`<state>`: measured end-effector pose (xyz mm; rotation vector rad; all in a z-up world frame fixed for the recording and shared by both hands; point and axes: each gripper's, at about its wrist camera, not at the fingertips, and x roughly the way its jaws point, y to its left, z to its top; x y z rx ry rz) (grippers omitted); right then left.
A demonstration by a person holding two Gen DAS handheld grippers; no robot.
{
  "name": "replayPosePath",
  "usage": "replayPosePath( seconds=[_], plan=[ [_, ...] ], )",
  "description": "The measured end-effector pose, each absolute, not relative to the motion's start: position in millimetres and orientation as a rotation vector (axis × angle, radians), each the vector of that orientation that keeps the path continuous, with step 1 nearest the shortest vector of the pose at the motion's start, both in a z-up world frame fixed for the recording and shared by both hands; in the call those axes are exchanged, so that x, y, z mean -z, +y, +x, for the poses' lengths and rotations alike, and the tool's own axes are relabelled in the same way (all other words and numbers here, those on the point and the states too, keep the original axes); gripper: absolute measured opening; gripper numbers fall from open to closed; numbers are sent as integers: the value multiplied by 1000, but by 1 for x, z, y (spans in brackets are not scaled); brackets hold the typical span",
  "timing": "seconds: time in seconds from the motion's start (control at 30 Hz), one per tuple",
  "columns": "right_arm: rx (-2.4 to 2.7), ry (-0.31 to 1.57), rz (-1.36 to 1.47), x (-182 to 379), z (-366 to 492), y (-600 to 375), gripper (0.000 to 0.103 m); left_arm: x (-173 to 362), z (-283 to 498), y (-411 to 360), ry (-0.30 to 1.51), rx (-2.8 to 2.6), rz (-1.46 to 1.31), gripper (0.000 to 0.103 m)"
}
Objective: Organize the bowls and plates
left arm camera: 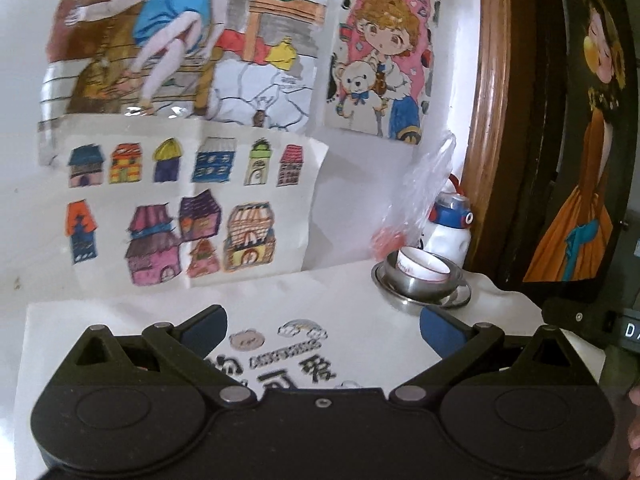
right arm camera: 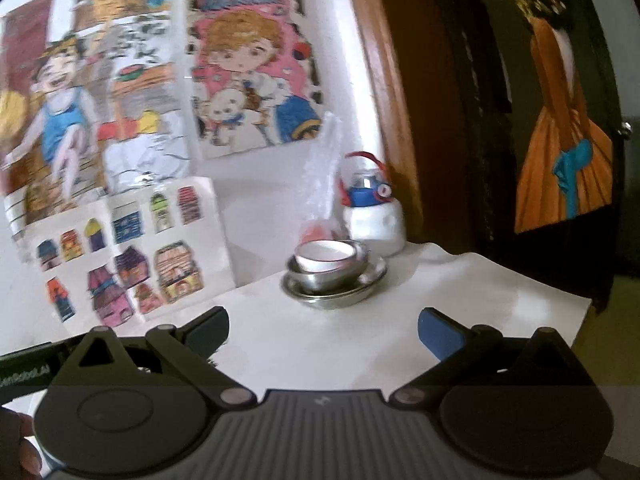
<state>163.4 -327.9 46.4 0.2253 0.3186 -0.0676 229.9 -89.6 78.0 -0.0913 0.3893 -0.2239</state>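
Observation:
A stack stands at the far right of the white table: a white bowl (left arm camera: pixel 424 266) inside a steel bowl (left arm camera: pixel 424 285), on a steel plate (left arm camera: pixel 460 298). In the right wrist view the same white bowl (right arm camera: pixel 326 254), steel bowl (right arm camera: pixel 328 278) and steel plate (right arm camera: pixel 340 298) sit ahead, slightly blurred. My left gripper (left arm camera: pixel 322 326) is open and empty, well short and left of the stack. My right gripper (right arm camera: pixel 323 330) is open and empty, a short way in front of the stack.
A white bottle with a blue cap (left arm camera: pixel 450 232) and a clear plastic bag (left arm camera: pixel 416 196) stand behind the stack. Coloured drawings (left arm camera: pixel 180 208) cover the wall. A wooden frame (left arm camera: pixel 492 120) and a dark painting (left arm camera: pixel 580 140) rise at the right. The table edge (right arm camera: pixel 576 320) is at the right.

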Motion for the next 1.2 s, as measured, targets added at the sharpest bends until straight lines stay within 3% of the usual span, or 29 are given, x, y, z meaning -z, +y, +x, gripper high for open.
replayPosePath(
  seconds=[0.63,1.2],
  plan=[
    [10,251,154,-28,94,-275,103,-53,114,-51,321,60,-89,102],
    [135,328,199,-10,79,-248,103,-40,112,-21,376,57,-156,102]
  ],
)
